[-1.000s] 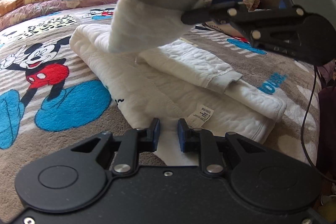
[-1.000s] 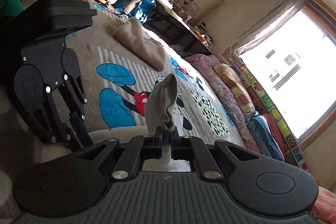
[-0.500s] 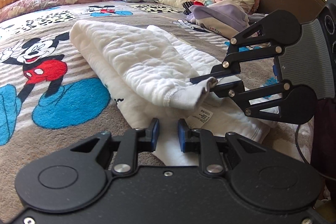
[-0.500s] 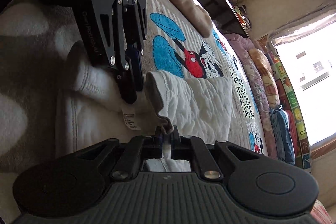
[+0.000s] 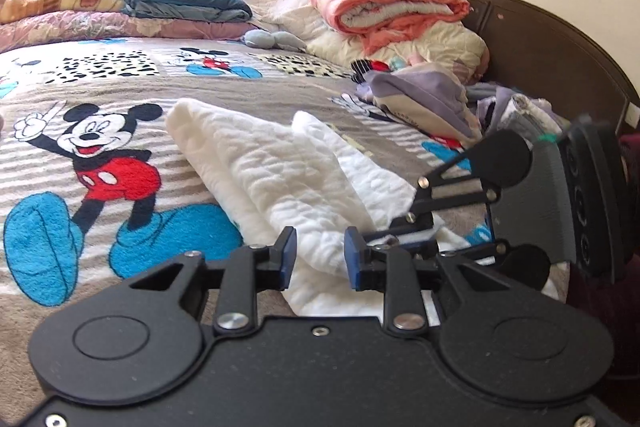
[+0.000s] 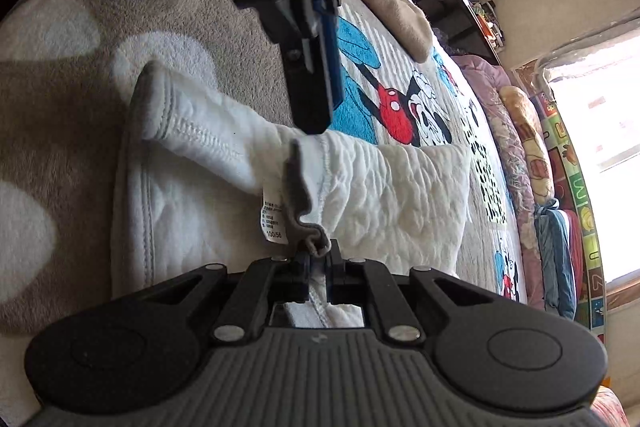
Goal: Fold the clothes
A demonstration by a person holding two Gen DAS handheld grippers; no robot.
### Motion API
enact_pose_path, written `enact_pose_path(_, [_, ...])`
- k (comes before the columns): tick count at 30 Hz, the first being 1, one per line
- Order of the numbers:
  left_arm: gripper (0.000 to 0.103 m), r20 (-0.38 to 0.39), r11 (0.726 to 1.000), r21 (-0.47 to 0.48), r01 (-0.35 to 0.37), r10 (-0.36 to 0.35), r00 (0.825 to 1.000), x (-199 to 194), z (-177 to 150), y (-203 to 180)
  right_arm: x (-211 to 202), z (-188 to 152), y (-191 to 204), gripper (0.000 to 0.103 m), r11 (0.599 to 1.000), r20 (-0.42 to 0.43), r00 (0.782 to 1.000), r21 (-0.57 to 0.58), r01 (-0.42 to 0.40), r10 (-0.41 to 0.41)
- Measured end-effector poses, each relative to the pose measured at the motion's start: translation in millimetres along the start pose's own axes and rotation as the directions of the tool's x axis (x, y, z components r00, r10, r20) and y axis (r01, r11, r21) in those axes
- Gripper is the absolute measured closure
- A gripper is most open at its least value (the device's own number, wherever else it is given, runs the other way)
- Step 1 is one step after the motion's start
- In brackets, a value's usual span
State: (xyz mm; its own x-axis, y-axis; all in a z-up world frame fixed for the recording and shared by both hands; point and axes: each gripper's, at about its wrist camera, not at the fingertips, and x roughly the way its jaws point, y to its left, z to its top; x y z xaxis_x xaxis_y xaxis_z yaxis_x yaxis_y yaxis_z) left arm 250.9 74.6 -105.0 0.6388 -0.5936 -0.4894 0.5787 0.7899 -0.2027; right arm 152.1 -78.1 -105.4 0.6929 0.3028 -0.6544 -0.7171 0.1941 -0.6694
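A white quilted garment lies folded on the Mickey Mouse blanket. My left gripper is open, its blue pads just above the garment's near edge. My right gripper is shut on the garment's grey cuff edge, low over the cloth. It shows in the left wrist view at the right, pinching the fabric. The garment spreads ahead in the right wrist view, with a care label and a sleeve. The left gripper hangs above it there.
Pink and cream bedding and a purple clothes heap lie against the dark headboard. Folded blue bedding lies at the far side. A tan garment lies on the blanket farther off.
My right gripper has brought the held sleeve down from high in the air and laid it across the garment. My left gripper has opened wider and lifted slightly.
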Motion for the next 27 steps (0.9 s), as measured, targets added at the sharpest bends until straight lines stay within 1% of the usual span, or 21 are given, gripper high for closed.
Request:
enact_pose_path(2, [0.08,0.037,0.998,-0.045,-0.054,0.056,0.998,4,10,10,0,-1,0,0.094,1.0,0.004,1.0,0.009,-0.002,0.002])
enact_pose_path(5, [0.08,0.085,0.985,-0.113,-0.133,0.142,0.986,10,26,25,-1,-1,1,0.092,1.0,0.015,1.0,0.021,-0.009,0.009])
enact_pose_path(8, [0.081,0.074,0.966,-0.112,-0.231,0.24,0.968,35,39,35,-2,-3,4,0.091,1.0,0.024,1.0,0.019,-0.006,0.006])
enact_pose_path(10, [0.086,0.08,0.961,-0.159,-0.224,0.239,0.968,50,48,51,-4,-5,3,0.091,1.0,0.031,0.999,0.029,-0.009,0.008])
enact_pose_path(12, [0.094,0.077,0.959,-0.161,-0.232,0.247,0.966,68,57,60,-5,-6,3,0.091,0.999,0.037,0.999,0.038,-0.011,0.009])
enact_pose_path(13, [0.094,0.075,0.959,-0.161,-0.233,0.248,0.966,76,62,65,-6,-6,3,0.091,0.999,0.04,0.999,0.042,-0.012,0.01])
enact_pose_path(15, [0.094,0.08,0.973,-0.132,-0.189,0.201,0.976,88,67,68,-7,-8,3,0.091,0.998,0.047,0.999,0.053,-0.015,0.012])
enact_pose_path(18, [0.094,0.059,0.988,-0.016,-0.15,0.151,0.987,110,71,64,-7,-10,3,0.091,0.998,0.058,0.998,0.058,-0.019,0.016])
enact_pose_path(19, [0.094,0.039,0.99,-0.002,-0.143,0.143,0.989,117,71,66,-7,-11,4,0.091,0.998,0.062,0.998,0.06,-0.021,0.017])
enact_pose_path(23, [0.095,-0.014,0.995,0.023,-0.096,0.097,0.995,136,66,70,-7,-12,5,0.091,0.998,0.075,0.997,0.064,-0.024,0.019])
enact_pose_path(24, [0.097,-0.027,0.997,0.031,-0.076,0.077,0.997,139,66,70,-8,-13,5,0.091,0.997,0.079,0.997,0.067,-0.024,0.018])
enact_pose_path(26, [0.097,-0.053,0.998,0.046,-0.036,0.038,0.998,144,67,69,-8,-14,6,0.091,0.997,0.085,0.996,0.068,-0.022,0.017])
enact_pose_path(27, [0.097,-0.066,0.998,0.047,-0.028,0.031,0.997,147,66,67,-9,-14,8,0.091,0.998,0.088,0.996,0.066,-0.022,0.016])
